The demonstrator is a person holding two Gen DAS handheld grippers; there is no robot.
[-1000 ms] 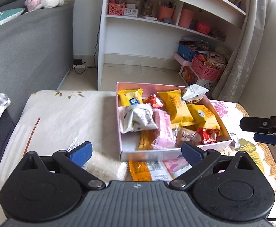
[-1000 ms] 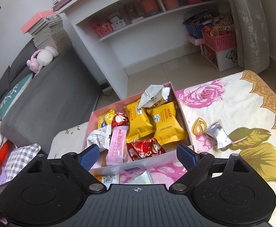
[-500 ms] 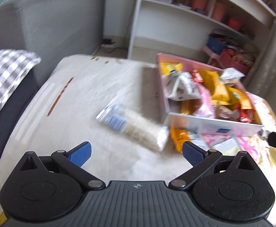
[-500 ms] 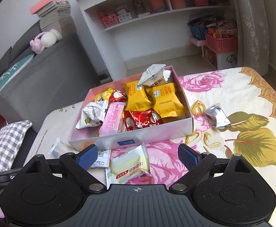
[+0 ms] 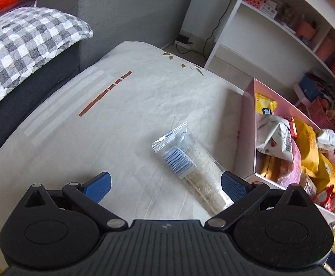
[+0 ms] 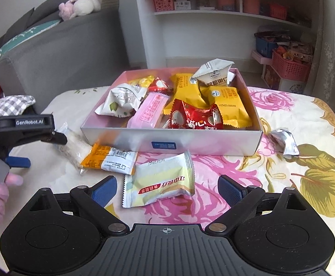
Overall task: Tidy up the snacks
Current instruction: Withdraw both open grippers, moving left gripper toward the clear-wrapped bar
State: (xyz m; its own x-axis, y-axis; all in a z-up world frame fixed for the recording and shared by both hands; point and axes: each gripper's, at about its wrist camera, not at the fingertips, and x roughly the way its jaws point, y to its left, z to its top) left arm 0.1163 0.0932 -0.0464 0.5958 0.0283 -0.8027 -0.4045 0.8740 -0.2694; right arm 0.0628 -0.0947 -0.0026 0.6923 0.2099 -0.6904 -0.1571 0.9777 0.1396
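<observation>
Hovering with both tips spread wide, the left tool (image 5: 165, 182) lines up over the clear cracker pack (image 5: 190, 165) beside the pink box (image 5: 247, 124), ready to pinch it.

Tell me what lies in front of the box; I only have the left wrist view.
Observer: A pale yellow-green packet lies on the floral cloth in front of the box, between the open right tongs.
Operator: Report anything beside it.
Observer: An orange-and-white packet lies to its left, resting over one end of the clear cracker sleeve you see.
Operator: Check the box's far side from me.
Observer: A small silver packet lies on the cloth just off the box's right end.
Operator: Say where my tongs sit.
Observer: The left tongs hang at the cloth's left edge, beside the cracker sleeve, not touching it.
</observation>
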